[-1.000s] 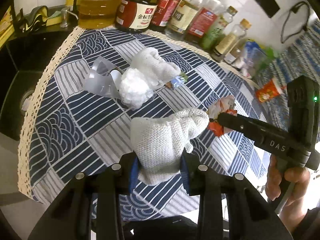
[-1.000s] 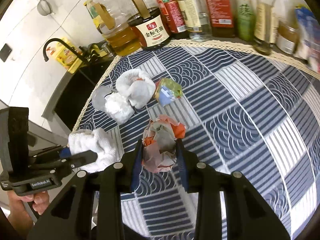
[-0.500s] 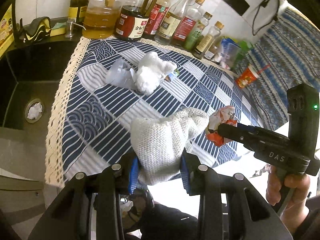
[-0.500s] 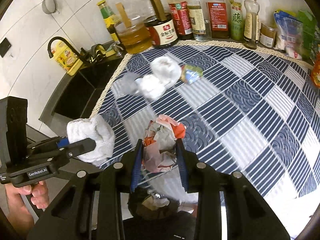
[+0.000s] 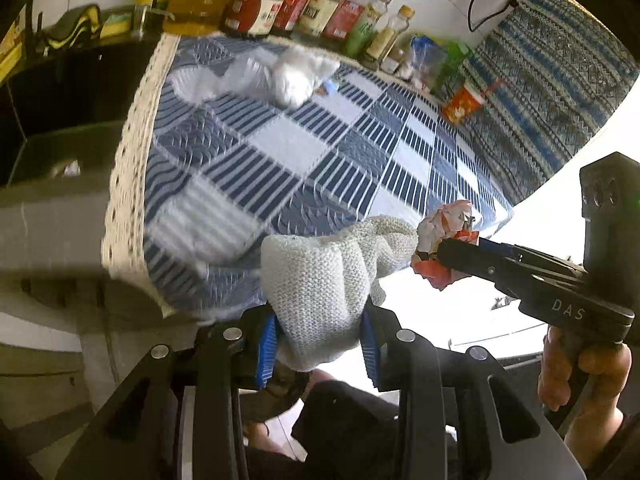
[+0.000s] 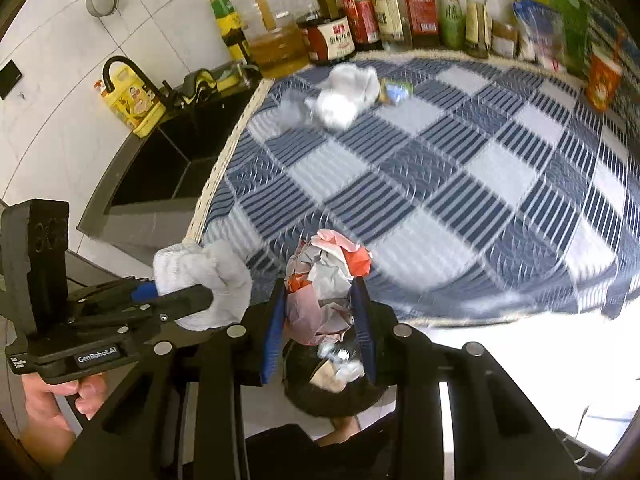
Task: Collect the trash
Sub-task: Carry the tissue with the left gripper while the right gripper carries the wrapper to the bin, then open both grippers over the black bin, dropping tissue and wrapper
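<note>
My left gripper (image 5: pixel 320 344) is shut on a white knitted cloth (image 5: pixel 320 276), held off the counter's front edge; it also shows in the right wrist view (image 6: pixel 208 280). My right gripper (image 6: pixel 318 328) is shut on a crumpled red and white wrapper (image 6: pixel 324 280), seen in the left wrist view (image 5: pixel 444 236) too. Below it is a dark trash bin (image 6: pixel 332 384) with scraps inside. On the blue checked cloth (image 6: pixel 440 184) remain a white crumpled wad (image 6: pixel 344 92), a clear plastic piece (image 6: pixel 292 110) and a small green-blue wrapper (image 6: pixel 396 92).
Sauce and oil bottles (image 6: pixel 360 12) line the back wall. A black sink (image 6: pixel 160 168) with a tap lies left of the counter. An orange cup (image 6: pixel 602 80) and snack bags (image 6: pixel 552 32) stand at the back right.
Both grippers have pulled back and away from the counter, past its front edge, still holding the cloth and the wrapper. The trash bin has come into view below the right gripper.
</note>
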`<state>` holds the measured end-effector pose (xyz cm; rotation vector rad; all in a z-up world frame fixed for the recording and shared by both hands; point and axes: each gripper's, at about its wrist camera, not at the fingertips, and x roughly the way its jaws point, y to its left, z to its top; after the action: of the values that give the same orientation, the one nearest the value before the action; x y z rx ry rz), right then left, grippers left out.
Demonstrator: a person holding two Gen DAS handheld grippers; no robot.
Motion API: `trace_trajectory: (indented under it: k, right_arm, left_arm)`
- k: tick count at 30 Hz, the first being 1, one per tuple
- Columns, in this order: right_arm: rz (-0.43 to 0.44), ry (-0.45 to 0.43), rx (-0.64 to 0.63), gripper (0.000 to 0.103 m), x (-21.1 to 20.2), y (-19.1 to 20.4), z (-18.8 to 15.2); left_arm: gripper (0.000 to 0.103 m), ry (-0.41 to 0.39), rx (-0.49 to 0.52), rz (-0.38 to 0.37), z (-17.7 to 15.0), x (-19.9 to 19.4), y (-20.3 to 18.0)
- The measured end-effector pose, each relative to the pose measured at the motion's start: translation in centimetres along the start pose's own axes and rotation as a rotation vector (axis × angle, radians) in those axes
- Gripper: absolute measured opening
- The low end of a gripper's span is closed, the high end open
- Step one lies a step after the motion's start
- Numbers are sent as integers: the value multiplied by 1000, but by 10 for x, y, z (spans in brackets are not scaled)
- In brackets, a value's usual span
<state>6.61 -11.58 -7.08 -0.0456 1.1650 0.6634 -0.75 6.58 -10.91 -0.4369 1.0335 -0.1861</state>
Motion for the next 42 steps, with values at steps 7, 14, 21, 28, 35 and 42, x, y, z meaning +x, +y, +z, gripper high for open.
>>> trace_trajectory:
  k: [7,14,21,28,35,42]
  right_arm:
    - [5,46,11,34,9,6,-31]
    - [41,125,23,34,37,-5,-50]
    - [87,198,66,34,72,-21,-68]
    - [78,291,117,34,107,-42,-93]
    - [84,376,154,34,144,-56,-115]
    - [69,453,186,35,182,-64,-136]
  left_arm:
    - [33,58,-24,-5,-31,17,8]
    - [33,123,-87,23,-52,39,18]
    - [33,225,-131,89,-75,60,34]
    - [33,304,-205,112,-96,90,50]
    - [33,372,-197,140,-110,124,61]
    - [33,414,-250,157,-121,155,88]
